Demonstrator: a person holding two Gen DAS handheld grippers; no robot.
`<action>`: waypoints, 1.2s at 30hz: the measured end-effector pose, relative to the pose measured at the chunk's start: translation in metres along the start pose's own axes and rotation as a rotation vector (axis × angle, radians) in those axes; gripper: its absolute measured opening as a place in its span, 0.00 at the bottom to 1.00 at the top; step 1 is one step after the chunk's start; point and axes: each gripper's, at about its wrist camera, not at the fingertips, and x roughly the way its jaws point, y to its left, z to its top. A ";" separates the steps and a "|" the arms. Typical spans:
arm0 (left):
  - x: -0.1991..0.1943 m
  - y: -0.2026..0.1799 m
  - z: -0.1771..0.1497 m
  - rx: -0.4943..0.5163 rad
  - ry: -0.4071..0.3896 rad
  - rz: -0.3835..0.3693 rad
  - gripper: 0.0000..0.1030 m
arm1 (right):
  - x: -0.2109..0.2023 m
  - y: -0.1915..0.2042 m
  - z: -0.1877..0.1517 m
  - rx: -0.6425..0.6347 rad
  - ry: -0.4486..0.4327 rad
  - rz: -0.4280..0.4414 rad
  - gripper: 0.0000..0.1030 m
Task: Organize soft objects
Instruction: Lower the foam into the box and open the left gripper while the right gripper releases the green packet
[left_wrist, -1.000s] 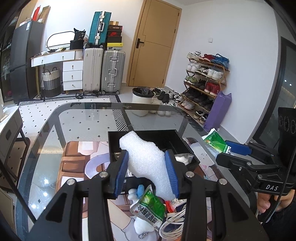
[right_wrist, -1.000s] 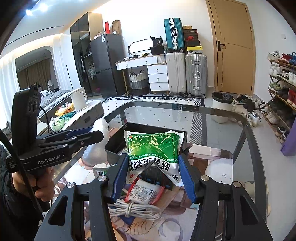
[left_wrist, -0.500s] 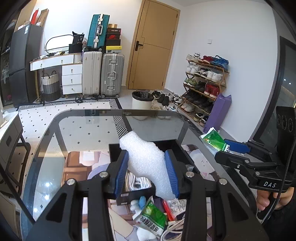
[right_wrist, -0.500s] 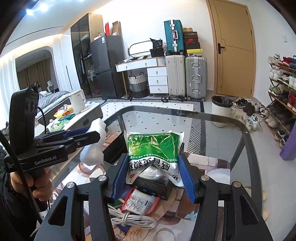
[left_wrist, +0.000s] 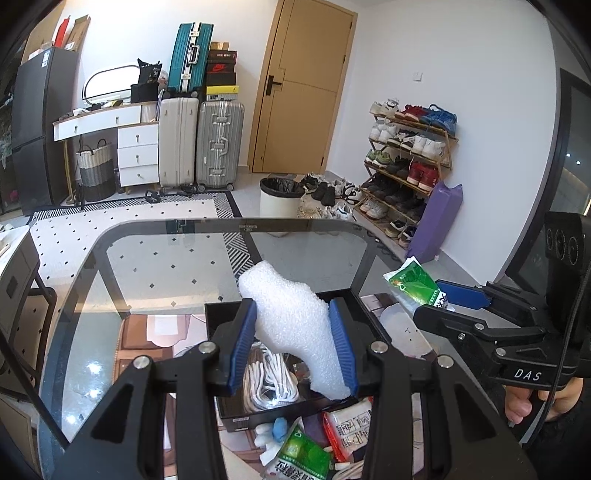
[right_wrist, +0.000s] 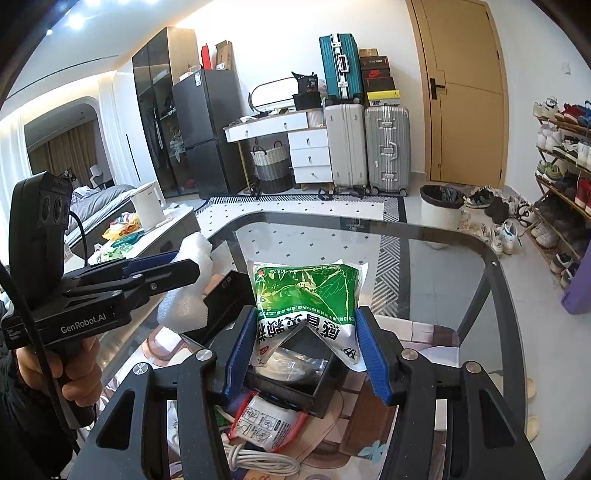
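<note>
My left gripper (left_wrist: 293, 345) is shut on a white foam piece (left_wrist: 291, 325) and holds it above the black box (left_wrist: 266, 410) on the glass table. The box holds a coiled white cable (left_wrist: 269, 380). My right gripper (right_wrist: 306, 349) is shut on a green-and-white soft packet (right_wrist: 306, 295), held above the same black box (right_wrist: 314, 384). The foam (right_wrist: 188, 291) and left gripper show at the left in the right wrist view; the green packet (left_wrist: 413, 284) shows at the right in the left wrist view.
On the table near the box lie a second green packet (left_wrist: 301, 456), a red-edged white packet (right_wrist: 264, 422), a blue-and-white soft item (left_wrist: 275, 430) and a coiled white cord (right_wrist: 258, 459). The glass table's rim (left_wrist: 258, 225) curves at the far side.
Both grippers have risen and drawn back with their loads; the box and the clutter now sit lower in both views. The holds are unchanged.
</note>
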 end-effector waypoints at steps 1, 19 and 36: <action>0.003 0.001 0.000 -0.001 0.003 0.000 0.38 | 0.004 0.000 -0.002 0.002 0.008 0.002 0.53; 0.037 0.011 -0.018 -0.009 0.051 0.054 0.38 | 0.054 0.007 -0.003 -0.021 0.072 0.022 0.53; 0.048 0.014 -0.025 0.014 0.080 0.086 0.46 | 0.065 0.015 -0.005 -0.062 0.062 0.003 0.69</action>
